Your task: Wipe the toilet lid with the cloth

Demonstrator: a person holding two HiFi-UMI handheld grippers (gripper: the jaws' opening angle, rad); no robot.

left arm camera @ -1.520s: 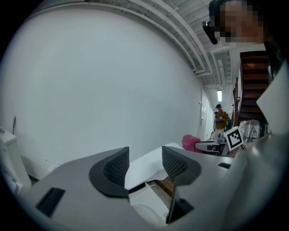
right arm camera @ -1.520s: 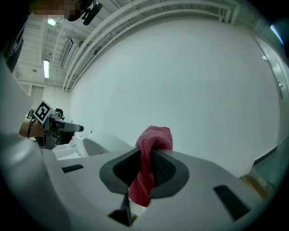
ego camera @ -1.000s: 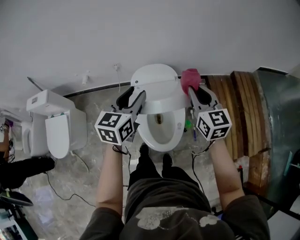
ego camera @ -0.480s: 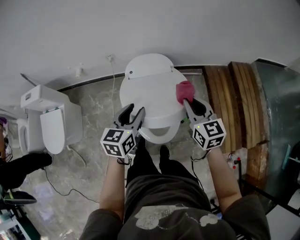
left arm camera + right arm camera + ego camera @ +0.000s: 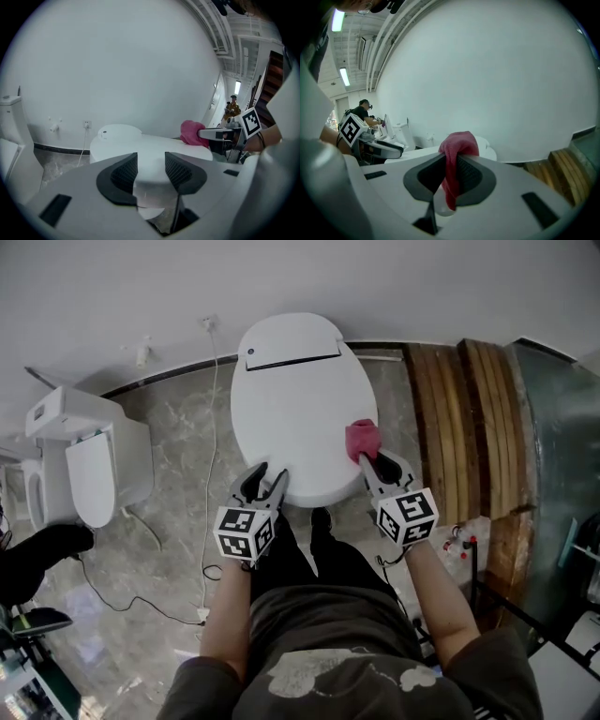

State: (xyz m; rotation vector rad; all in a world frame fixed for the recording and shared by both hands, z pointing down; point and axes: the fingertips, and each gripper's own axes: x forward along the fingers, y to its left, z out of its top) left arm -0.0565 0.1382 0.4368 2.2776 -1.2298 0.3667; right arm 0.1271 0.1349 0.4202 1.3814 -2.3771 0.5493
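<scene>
right gripper (image 5: 375, 462) clamps pink cloth (image 5: 360, 439) at toilet lid (image 5: 295, 399) right edge; left gripper (image 5: 263, 476) jaws apart (empty) at its near edge.

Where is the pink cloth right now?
In the head view, the cloth is pinched in the right tool, at the closed toilet lid's right edge.

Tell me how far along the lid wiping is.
Done: the toilet lid lies shut, and the right claw is clamped on the pink cloth. In hand: the cloth is at the lid's right edge, though I can't tell if it touches. The left claw is open and empty at the near edge. Left: seemingly the whole wipe across the white top.
</scene>
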